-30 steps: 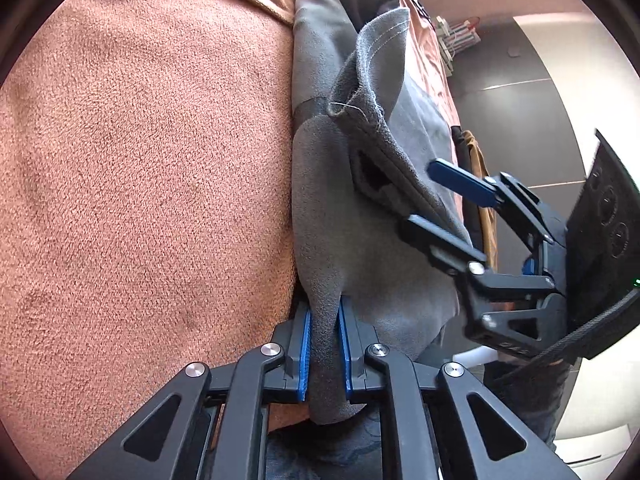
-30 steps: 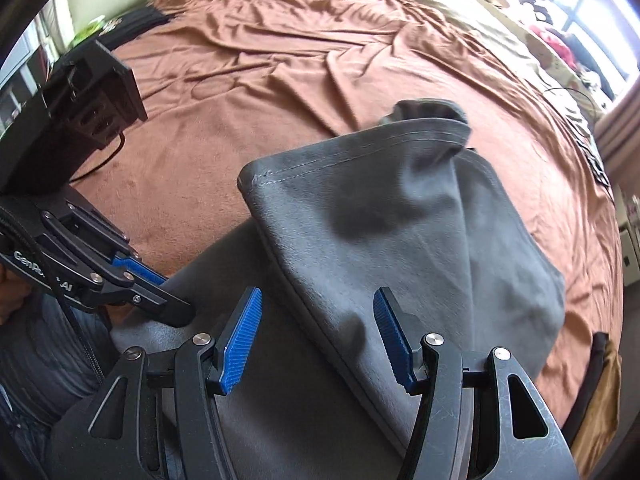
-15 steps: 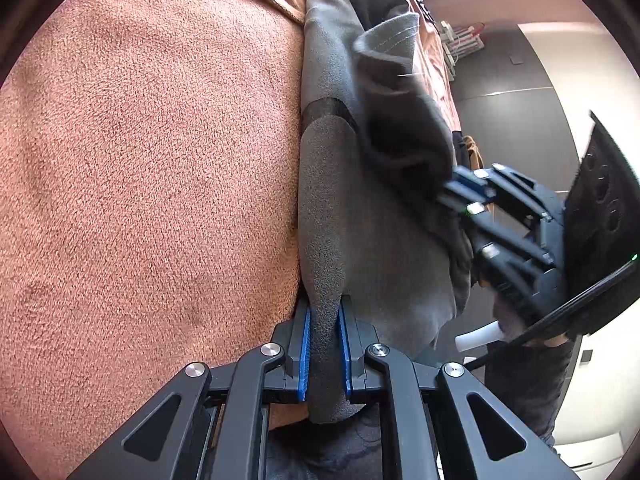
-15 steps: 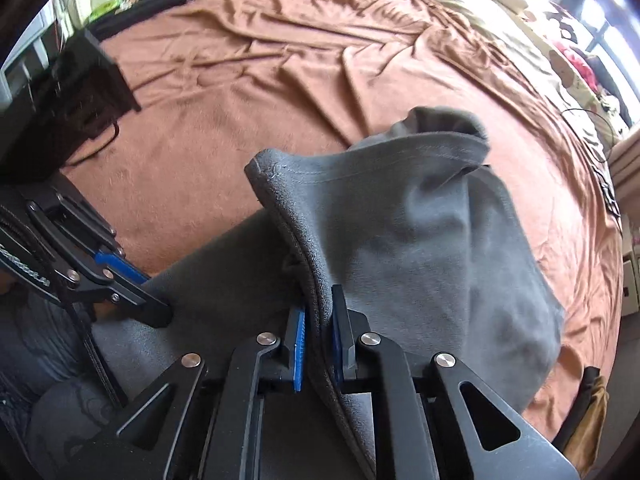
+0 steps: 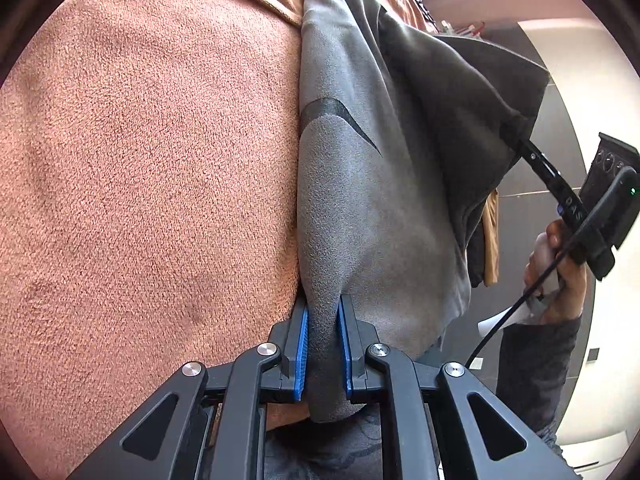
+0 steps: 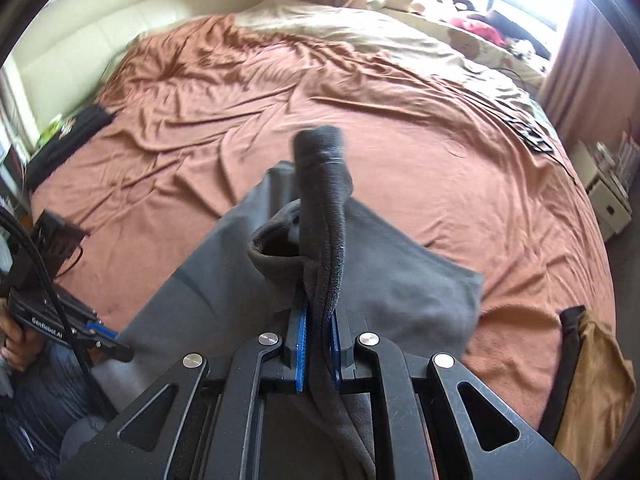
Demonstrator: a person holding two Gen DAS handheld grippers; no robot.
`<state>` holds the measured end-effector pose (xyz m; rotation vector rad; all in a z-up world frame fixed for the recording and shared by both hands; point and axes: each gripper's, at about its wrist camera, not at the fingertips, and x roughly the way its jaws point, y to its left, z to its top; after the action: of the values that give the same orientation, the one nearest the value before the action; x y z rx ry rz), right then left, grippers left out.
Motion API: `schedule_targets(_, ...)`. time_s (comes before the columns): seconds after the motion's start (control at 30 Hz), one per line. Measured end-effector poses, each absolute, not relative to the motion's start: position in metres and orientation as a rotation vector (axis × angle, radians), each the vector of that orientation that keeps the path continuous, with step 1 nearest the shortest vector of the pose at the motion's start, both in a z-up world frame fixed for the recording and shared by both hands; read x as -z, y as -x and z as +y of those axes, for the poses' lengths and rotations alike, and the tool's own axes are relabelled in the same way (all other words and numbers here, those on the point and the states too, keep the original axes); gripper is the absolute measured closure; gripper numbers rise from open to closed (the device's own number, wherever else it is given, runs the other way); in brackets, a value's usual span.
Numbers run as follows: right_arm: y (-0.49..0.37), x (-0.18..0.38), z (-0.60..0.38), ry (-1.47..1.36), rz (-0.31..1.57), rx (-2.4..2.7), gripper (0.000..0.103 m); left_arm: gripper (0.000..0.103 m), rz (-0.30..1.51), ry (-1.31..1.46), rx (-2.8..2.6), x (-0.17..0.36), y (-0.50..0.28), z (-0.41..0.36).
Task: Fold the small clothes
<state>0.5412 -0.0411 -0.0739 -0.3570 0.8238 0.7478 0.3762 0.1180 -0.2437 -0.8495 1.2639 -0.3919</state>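
Note:
A small grey garment [image 5: 372, 200] of soft fleece-like cloth lies on the brown blanket [image 5: 140, 160] at the bed's near edge. My left gripper [image 5: 323, 320] is shut on one of its edges, the cloth bunched between the blue pads. The right gripper [image 6: 319, 320] is shut on another edge of the grey garment [image 6: 400, 280], which is lifted so a fold stands upright in front of the camera. In the left wrist view the right gripper [image 5: 520, 136] shows at the far right, its tips hidden in the raised cloth. The left gripper [image 6: 108, 344] shows low left in the right wrist view.
The brown blanket [image 6: 320, 100] covers a wide, wrinkled bed, with beige bedding [image 6: 400, 36] and soft toys near the window. A black item [image 6: 68, 136] lies at the bed's left edge. A tan cloth [image 6: 592, 380] hangs at the right. A person's hand [image 5: 556, 276] holds the right tool.
My right gripper went from open around the garment's hem to shut on it, then lifted that edge up and away. The left gripper kept its hold without moving.

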Motion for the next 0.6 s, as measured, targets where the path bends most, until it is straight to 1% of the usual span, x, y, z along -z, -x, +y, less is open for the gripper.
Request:
schedule_targets(0.2, -0.568, 0.085, -0.070, 0.221, 0.843, -0.668, 0.097, 0.090, 1.266, 0.858, 0.390, 0.242, -0.378, 0.117)
schedule_targets(0.6, -0.624, 0.136, -0.118, -0.101, 0.985, -0.600, 0.097, 0.089, 1.255, 0.858, 0.386, 0.240, -0.379, 0.119)
